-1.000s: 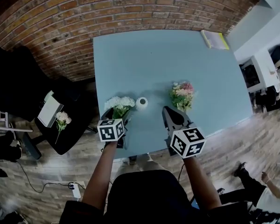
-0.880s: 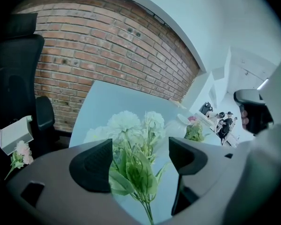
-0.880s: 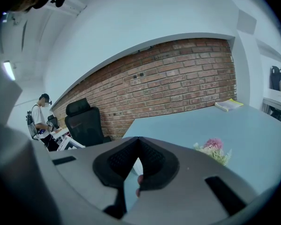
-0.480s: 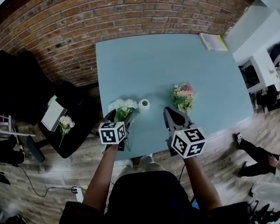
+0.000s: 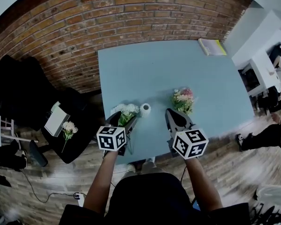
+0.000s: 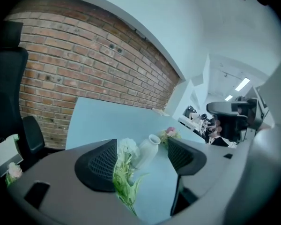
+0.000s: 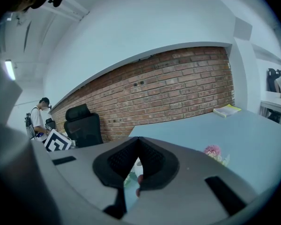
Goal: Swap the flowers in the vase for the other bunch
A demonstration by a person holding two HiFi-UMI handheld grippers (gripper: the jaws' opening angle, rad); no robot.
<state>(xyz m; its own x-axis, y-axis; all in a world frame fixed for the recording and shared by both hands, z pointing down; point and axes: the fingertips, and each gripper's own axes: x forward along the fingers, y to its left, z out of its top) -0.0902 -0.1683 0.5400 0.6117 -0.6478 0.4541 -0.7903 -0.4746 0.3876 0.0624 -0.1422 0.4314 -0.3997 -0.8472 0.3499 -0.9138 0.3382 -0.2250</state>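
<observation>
Vase point(image 5: 145, 109) stands empty, white flowers point(image 5: 125, 110) between the spread jaws of the left gripper point(image 6: 141, 146); pink bunch point(image 5: 183, 100) lies unplaced near the closed right gripper point(image 7: 138, 144).

No words, numbers or brand names can be read anywhere. The left marker cube point(image 5: 111, 138), behind the left jaws, and the right marker cube point(image 5: 190, 143), behind the right jaws, carry only black-and-white square patterns, not letters. The yellow booklet point(image 5: 212, 46), far ahead of the right jaws, is too small for any print on it to be read.
</observation>
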